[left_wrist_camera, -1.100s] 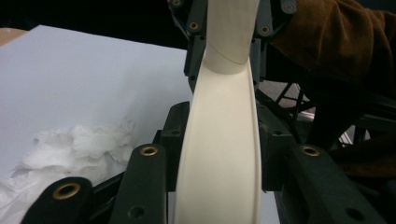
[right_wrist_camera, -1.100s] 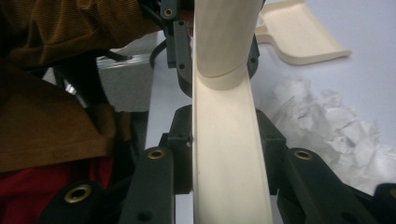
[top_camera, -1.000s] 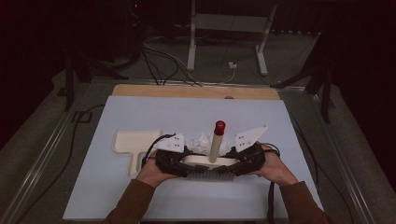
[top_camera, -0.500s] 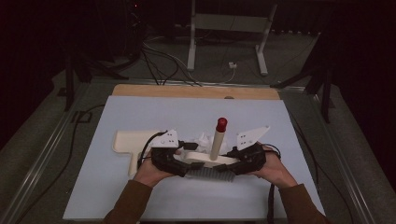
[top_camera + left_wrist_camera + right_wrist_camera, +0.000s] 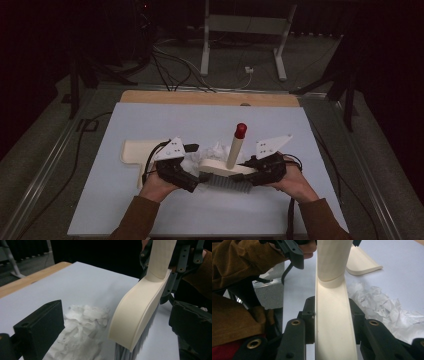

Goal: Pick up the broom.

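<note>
One brush (image 5: 222, 167), one crumpled paper wad (image 5: 212, 151) and one dustpan (image 5: 137, 151) on the tabletop (image 5: 280, 125). The right tongs (image 5: 248, 175) are clamped on the brush head, bristles down beside the paper. The left tongs (image 5: 196, 181) have just been opening; nothing's pinched, though the brush end sits between the jaws.

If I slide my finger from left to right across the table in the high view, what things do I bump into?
Cream dustpan → left gripper → crumpled white paper → brush handle with the red tip → right gripper.
</note>
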Available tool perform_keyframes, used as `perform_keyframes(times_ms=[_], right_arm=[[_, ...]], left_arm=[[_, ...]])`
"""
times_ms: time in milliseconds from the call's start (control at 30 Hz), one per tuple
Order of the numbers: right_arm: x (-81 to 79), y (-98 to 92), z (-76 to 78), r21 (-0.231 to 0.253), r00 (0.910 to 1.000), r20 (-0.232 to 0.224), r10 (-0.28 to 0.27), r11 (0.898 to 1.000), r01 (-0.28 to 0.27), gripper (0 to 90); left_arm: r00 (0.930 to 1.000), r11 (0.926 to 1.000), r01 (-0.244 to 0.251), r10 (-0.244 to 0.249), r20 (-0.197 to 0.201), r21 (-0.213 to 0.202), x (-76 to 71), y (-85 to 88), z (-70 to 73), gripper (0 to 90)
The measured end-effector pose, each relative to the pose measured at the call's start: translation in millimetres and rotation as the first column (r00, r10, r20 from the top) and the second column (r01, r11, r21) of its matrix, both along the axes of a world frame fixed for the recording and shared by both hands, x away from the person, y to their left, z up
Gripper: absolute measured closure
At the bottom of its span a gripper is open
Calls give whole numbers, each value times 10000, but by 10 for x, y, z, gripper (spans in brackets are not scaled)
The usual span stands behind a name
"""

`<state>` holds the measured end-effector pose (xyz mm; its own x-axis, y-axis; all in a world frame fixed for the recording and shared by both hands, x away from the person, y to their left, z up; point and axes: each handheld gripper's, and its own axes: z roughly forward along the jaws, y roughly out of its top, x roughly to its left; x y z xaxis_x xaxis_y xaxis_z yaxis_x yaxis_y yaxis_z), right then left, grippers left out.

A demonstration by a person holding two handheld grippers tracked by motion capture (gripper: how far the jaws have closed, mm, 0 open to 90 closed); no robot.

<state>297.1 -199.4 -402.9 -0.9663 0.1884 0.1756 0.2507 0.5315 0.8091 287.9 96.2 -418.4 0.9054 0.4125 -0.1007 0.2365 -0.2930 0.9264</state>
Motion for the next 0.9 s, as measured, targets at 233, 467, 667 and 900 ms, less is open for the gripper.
perform_keyframes(times_ms=[233,467,667,900], right_arm=[[11,-23,3,91,9997,43,-222,9997,221,679],[35,-77,16,333,9966,31,-822,9961,820,679],[68,-141,51,751,9862,114,-1649,9837,1636,679],[94,-196,101,1052,9621,337,-2706,9583,2658,679]], left_arm=[[9945,9950,-987,983,351,121,-34,100,-2,7],[9747,9765,-2149,2154,597,-147,-81,295,11,7],[9509,9545,-2980,2975,853,-79,-143,460,-4,7],[9224,9272,-3739,3741,964,-200,-207,665,-47,7]])
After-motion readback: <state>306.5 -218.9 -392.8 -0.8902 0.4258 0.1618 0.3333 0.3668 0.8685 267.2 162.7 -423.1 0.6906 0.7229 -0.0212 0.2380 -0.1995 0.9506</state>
